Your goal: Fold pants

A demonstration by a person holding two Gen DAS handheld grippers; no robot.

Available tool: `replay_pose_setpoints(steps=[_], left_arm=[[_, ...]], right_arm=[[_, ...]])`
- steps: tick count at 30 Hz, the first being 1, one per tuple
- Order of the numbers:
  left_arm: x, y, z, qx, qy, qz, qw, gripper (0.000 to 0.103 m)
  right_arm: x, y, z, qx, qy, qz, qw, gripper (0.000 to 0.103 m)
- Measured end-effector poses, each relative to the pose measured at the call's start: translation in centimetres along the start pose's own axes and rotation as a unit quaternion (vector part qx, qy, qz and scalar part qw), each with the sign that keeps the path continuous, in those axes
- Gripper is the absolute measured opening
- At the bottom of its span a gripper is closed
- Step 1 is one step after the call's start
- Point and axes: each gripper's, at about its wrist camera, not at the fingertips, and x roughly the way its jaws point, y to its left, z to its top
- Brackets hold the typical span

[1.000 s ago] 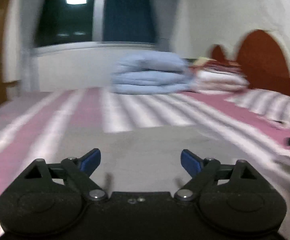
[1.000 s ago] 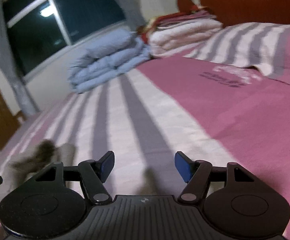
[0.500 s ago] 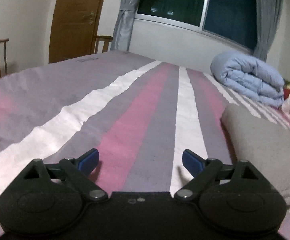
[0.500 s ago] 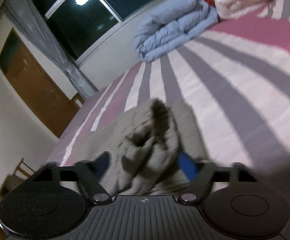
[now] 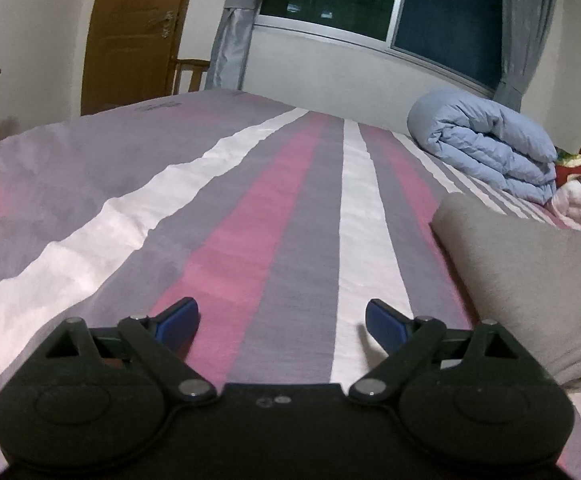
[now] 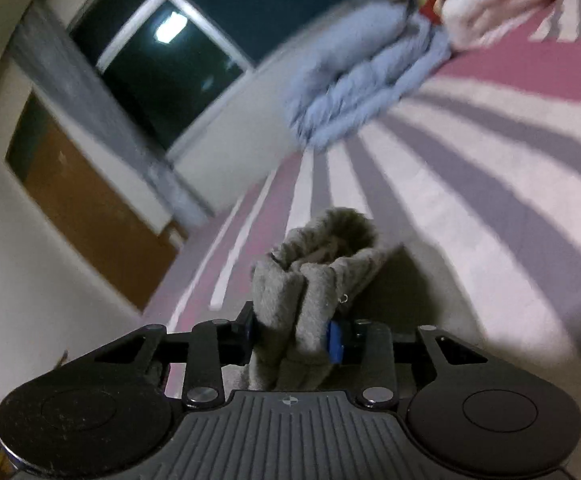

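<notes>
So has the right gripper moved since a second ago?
Yes. The right gripper has swung from open striped bed toward the brown door, and its jaws are closing on a bunched end of the grey pants.

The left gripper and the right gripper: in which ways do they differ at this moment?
The left gripper has its jaws wide apart with only the striped bedcover between them; the right gripper is closing, and a bunched part of the grey pants is between its jaws. The left gripper's view is sharp, the right gripper's view is blurred. Both have black bodies and blue pads.
</notes>
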Motion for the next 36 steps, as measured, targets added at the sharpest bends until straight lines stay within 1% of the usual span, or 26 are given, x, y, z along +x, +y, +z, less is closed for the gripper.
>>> replay_pose_setpoints(steps=[1,2,3,4,5,6,9,11,12,14,15,16,18,19,20,21,24,25,28,30,31,33,34,36], left_arm=[[0.0,0.0,0.0,-0.001,0.001,0.001,1.0,0.084],[0.0,-0.1,0.0,0.0,0.001,0.002,1.0,0.084],[0.1,-0.2,0.0,0.002,0.002,0.004,1.0,0.084],[0.1,-0.3,0.0,0.005,0.003,0.006,1.0,0.084],[0.2,-0.4,0.0,0.007,0.004,0.008,0.9999,0.084],[0.2,-0.6,0.0,0.01,0.004,0.011,0.9999,0.084],[0.2,-0.9,-0.1,0.02,0.005,0.015,0.9997,0.085],[0.1,-1.0,-0.1,0.023,0.005,0.016,0.9996,0.085],[0.1,-1.1,-0.2,0.025,0.005,0.016,0.9995,0.085],[0.1,-1.1,-0.2,0.028,0.004,0.018,0.9994,0.085],[0.1,-1.2,-0.1,0.029,0.004,0.02,0.9994,0.085],[0.1,-1.3,-0.1,0.03,0.005,0.024,0.9993,0.085],[0.1,-1.5,-0.2,0.032,0.002,0.027,0.9991,0.085],[0.0,-1.7,-0.2,0.034,0.0,0.026,0.9991,0.085],[-0.1,-1.8,-0.2,0.036,-0.003,0.025,0.999,0.085],[-0.3,-2.0,-0.2,0.038,-0.007,0.021,0.999,0.085],[-1.1,-2.7,-0.5,0.043,-0.014,0.002,0.999,0.085],[-1.4,-3.1,-0.6,0.046,-0.015,-0.001,0.9988,0.085],[-2.2,-3.9,-1.2,0.058,-0.02,-0.01,0.9981,0.085],[-2.6,-4.3,-1.4,0.07,-0.022,-0.011,0.9973,0.085],[-2.9,-4.3,-1.4,0.074,-0.028,-0.019,0.9967,0.085],[-3.7,-4.5,-1.3,0.074,-0.044,-0.052,0.9949,0.089],[-3.8,-4.8,-1.3,0.076,-0.046,-0.059,0.9943,0.089],[-3.8,-5.3,-1.3,0.082,-0.044,-0.076,0.9928,0.089]], right_arm=[[0.1,-0.8,0.2,0.006,-0.005,-0.01,1.0,0.035],[0.9,-2.2,0.1,0.023,0.009,-0.026,0.999,0.035],[2.0,-3.6,-0.1,0.04,0.038,-0.044,0.998,0.035],[3.4,-5.2,-0.7,0.055,0.079,-0.068,0.993,0.037],[3.9,-6.2,-1.3,0.062,0.09,-0.069,0.992,0.038],[3.7,-6.7,-1.5,0.059,0.082,-0.058,0.993,0.038],[3.5,-6.8,-1.3,0.046,0.071,-0.054,0.995,0.038],[2.6,-6.0,-1.5,0.035,0.041,-0.039,0.998,0.038],[2.8,-5.9,-1.4,0.028,0.037,-0.04,0.998,0.038],[4.0,-6.5,-1.5,0.036,0.07,-0.058,0.995,0.04],[4.8,-7.0,-1.7,0.036,0.091,-0.06,0.993,0.041],[4.9,-7.1,-1.4,0.025,0.1,-0.055,0.993,0.042],[3.9,-6.8,-0.7,0.009,0.097,-0.048,0.994,0.048],[2.8,-6.6,-0.5,0.002,0.082,-0.047,0.995,0.055],[1.7,-6.6,-0.5,-0.005,0.071,-0.043,0.997,0.056],[0.8,-6.5,-0.8,-0.012,0.065,-0.039,0.997,0.056],[-2.3,-6.6,-1.9,-0.054,0.032,-0.047,0.997,0.056],[-2.8,-6.1,-2.0,-0.055,0.029,-0.044,0.997,0.056],[-3.6,-6.4,-2.3,-0.043,0.026,-0.047,0.998,0.056],[-3.0,-5.9,-1.6,-0.02,0.025,-0.036,0.999,0.056],[-2.2,-5.9,-1.3,-0.005,0.032,-0.03,0.999,0.056],[-1.3,-5.8,-0.9,0.021,0.054,-0.039,0.998,0.057],[-0.9,-5.8,-0.7,0.028,0.062,-0.038,0.997,0.057],[0.4,-5.8,-0.8,0.032,0.08,-0.055,0.995,0.057]])
